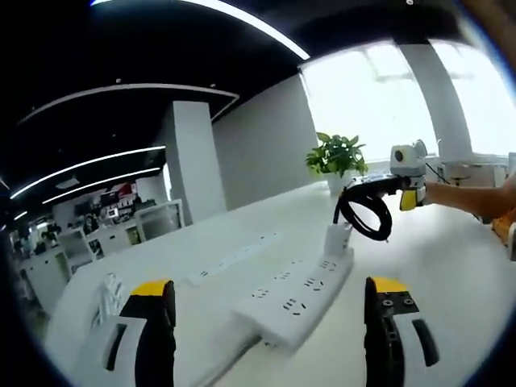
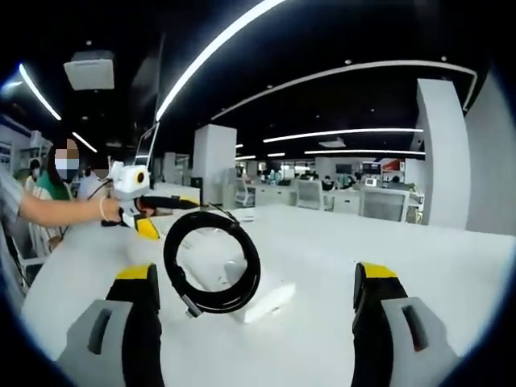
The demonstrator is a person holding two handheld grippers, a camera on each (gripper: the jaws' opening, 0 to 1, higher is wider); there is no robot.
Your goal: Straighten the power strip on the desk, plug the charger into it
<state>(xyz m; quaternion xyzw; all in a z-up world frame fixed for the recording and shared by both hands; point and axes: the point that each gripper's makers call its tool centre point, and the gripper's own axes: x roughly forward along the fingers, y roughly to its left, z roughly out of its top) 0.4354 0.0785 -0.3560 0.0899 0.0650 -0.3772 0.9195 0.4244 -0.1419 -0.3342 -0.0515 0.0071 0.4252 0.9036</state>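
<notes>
White power strip (image 1: 300, 292) lies on the white desk (image 1: 451, 266) btwn the left claw's (image 1: 269, 322) spread jaws, w/ the white charger (image 1: 339, 239) standing plugged in at its far end, black coiled cable (image 1: 364, 211) above it; right claw (image 2: 256, 302) also apart, holding nothing.

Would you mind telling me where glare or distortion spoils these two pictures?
Left gripper view: the windows behind the potted plant are blown out to white, and the power strip bends with the fisheye. Right gripper view: the ceiling is dark with bright light strips, the far office is soft, and the black cable coil is sharp.
</notes>
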